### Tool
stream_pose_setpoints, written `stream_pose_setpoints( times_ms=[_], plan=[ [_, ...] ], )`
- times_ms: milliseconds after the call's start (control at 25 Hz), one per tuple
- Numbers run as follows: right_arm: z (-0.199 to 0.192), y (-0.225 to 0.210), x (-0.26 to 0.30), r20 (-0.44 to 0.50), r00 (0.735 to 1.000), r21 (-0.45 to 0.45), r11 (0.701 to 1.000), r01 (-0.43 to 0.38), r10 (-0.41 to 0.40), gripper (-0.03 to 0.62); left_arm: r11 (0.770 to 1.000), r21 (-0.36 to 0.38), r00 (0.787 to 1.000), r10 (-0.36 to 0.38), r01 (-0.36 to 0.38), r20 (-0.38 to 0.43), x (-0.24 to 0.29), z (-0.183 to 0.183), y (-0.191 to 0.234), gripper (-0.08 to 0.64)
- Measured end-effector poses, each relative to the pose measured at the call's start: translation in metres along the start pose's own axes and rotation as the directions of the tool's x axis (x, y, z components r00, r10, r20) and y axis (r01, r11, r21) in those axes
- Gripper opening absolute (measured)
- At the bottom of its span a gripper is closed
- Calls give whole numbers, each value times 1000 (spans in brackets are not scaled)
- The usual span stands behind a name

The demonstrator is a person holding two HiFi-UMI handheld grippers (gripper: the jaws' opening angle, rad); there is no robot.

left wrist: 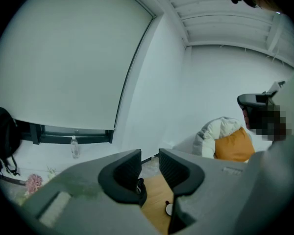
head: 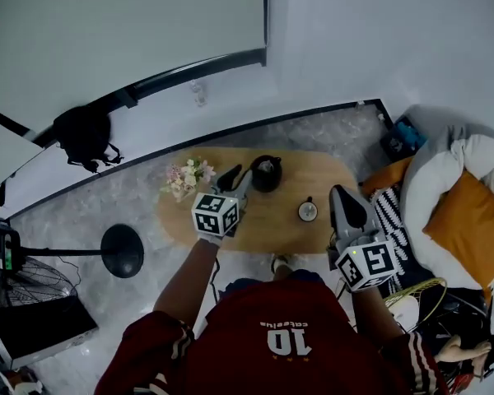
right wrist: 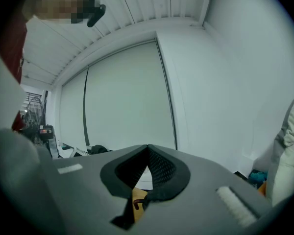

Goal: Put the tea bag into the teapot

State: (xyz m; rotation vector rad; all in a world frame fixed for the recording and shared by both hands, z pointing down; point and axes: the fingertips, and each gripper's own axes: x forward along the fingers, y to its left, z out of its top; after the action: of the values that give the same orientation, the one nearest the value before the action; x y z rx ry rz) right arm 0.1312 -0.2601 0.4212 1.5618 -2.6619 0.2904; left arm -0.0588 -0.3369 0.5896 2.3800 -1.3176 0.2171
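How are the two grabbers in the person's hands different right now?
The left gripper has its jaws apart with a gap between them; the right gripper has its jaws closed together at the tips. The left gripper is held close to the black teapot; the right gripper is by the right end of the table. Both are grey and hold nothing.

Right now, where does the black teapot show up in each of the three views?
Head view: the teapot stands at the far middle of the wooden table.
Left gripper view: low centre, a dark sliver between the open jaws, on the wooden table.
Right gripper view: not in it; only a strip of wooden table shows below the closed jaws.
Shared landmark: the wooden table.
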Motion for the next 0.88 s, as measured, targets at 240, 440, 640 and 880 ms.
stream_pose_setpoints(
  times_ms=[240, 440, 640, 880],
  plan=[
    [16, 26, -6, 27, 999, -13, 1000, -23, 24, 3, 1000, -4, 997, 15, -15, 69, -51, 29, -5, 106],
    [24, 55, -19, 49, 998, -24, 999, -41, 42, 3, 999, 47, 992, 13, -19, 126, -104, 56, -20, 106],
    [26, 82, -34, 65, 997, -29, 998, -48, 49, 3, 995, 93, 985, 6, -22, 171, -149, 76, -33, 106],
    [33, 114, -66, 88, 995, -37, 998, -42, 45, 2, 994, 111, 976, 0, -24, 216, -209, 88, -51, 106]
  ],
)
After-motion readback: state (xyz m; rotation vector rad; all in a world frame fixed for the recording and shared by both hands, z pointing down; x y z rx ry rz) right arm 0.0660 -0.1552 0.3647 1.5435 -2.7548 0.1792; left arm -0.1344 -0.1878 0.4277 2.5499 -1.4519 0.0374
